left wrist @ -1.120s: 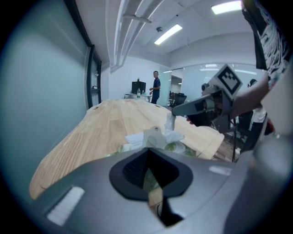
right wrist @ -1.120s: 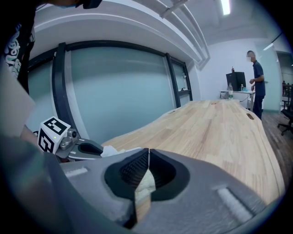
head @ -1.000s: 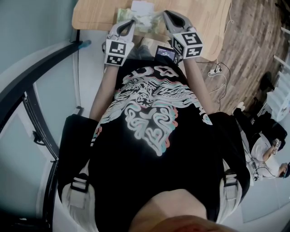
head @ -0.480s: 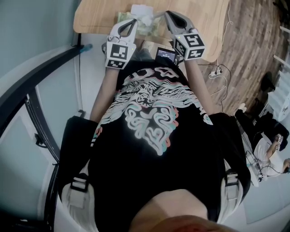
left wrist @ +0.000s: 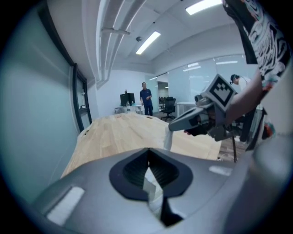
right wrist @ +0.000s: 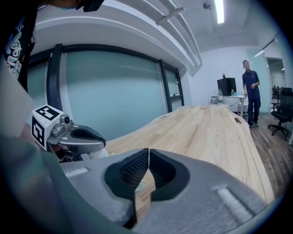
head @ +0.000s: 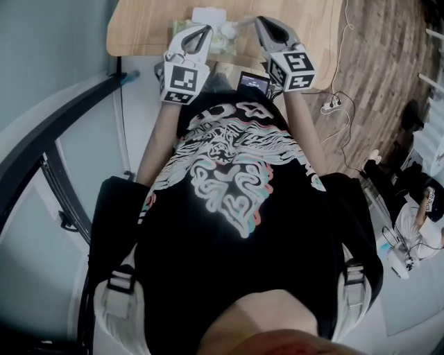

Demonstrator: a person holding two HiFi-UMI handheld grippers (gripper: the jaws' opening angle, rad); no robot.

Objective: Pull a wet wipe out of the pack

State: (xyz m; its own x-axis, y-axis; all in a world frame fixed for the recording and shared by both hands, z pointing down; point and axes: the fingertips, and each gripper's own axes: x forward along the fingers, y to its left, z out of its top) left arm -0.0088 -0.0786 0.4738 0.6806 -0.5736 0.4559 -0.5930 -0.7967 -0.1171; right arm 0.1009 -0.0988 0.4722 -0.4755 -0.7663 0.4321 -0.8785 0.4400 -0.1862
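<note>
The greenish wet wipe pack [head: 220, 40] with its white lid [head: 207, 14] lies at the near edge of the wooden table [head: 305, 28]. My left gripper [head: 205, 30] is over the pack, jaws shut with a white piece [left wrist: 149, 182] pinched between them; it looks like part of the pack. My right gripper [head: 258, 23] is shut on a white wipe [left wrist: 168, 140], which hangs from its tip [left wrist: 171, 128] and stretches towards the pack [head: 239, 26]. In the right gripper view the left gripper [right wrist: 101, 140] sits close at the left.
The long table [right wrist: 215, 132] runs away from both grippers. A small screen [head: 254, 80] sits at the person's chest. A cable and socket strip [head: 329, 105] lie on the floor at right. People and office chairs [right wrist: 284, 114] stand far off.
The left gripper has risen a little and rolled slightly. The right gripper has shifted slightly, with the wipe still in its tip. Both stay shut.
</note>
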